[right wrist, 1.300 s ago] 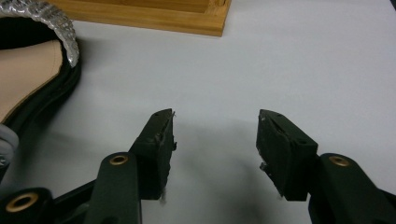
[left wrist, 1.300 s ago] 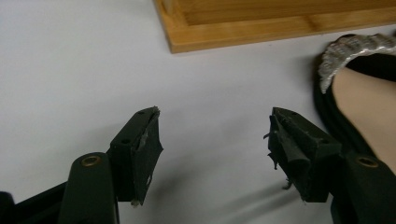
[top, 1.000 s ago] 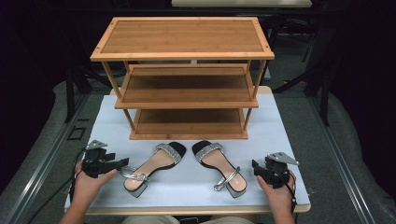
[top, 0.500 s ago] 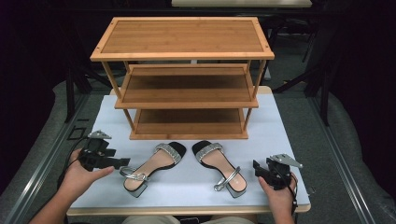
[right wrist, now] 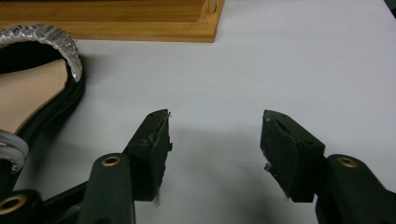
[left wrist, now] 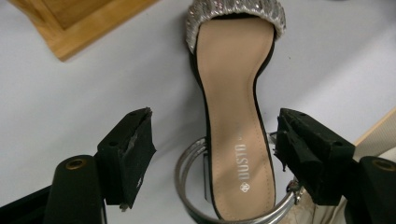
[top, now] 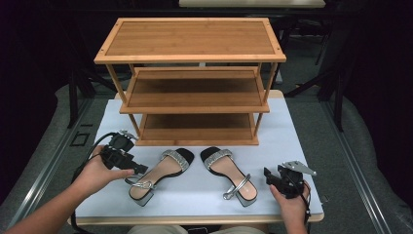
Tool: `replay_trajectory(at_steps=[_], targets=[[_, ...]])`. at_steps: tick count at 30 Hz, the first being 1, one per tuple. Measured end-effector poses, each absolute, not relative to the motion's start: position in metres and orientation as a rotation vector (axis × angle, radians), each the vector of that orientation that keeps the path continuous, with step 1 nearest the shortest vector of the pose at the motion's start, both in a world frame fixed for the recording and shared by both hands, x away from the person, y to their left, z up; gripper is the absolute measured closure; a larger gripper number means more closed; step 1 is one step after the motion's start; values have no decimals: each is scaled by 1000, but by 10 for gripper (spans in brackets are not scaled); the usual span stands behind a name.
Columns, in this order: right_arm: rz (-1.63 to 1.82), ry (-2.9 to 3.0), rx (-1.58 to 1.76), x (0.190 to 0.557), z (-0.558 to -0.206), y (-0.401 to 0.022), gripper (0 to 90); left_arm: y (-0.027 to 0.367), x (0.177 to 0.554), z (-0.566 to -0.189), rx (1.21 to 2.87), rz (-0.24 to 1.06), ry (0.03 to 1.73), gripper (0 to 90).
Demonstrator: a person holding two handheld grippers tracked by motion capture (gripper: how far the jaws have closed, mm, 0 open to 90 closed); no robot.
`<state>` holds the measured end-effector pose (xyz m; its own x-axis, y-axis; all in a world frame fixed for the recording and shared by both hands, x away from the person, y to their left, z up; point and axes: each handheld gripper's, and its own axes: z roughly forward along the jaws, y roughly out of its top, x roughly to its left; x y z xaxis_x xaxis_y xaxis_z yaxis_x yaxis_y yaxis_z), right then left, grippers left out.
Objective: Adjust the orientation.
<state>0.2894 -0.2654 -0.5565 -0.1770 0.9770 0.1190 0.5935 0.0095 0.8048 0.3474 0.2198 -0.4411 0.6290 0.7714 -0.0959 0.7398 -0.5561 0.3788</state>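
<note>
We see two sandals on the white table top [top: 302, 141], both just in front of the bamboo shoe rack [top: 192, 83]. The left sandal [top: 158, 173] lies toe toward the rack's bottom shelf, heel angled away and to the left; the right sandal [top: 229, 175] mirrors it, heel angled away to the right. Each has a silver toe band and a silver ankle strap, tan insole, black edge. The rack's three shelves are bare. Our left gripper [top: 139, 169] sits in front of the rack's left leg, tips right at the left sandal's heel; in the left gripper view its jaws are spread wide on either side of that sandal [left wrist: 236, 116], heel end between them, pads not touching it. Our right gripper [top: 269, 175] is in front of the rack's right end, just beside the right sandal's heel; its own view shows the jaws released, bare table between them, the sandal [right wrist: 37, 88] off to one side.
</note>
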Motion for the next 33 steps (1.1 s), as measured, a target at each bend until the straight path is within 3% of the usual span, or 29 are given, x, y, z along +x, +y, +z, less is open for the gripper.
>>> replay_trajectory(at_steps=[12,33], targets=[[1053,1809,1617,290,-557,-268,419,185,358,-466,2645,40,1214,256],[1077,1806,1632,293,-561,-269,417,171,369,-499,2708,-55,1341,226]])
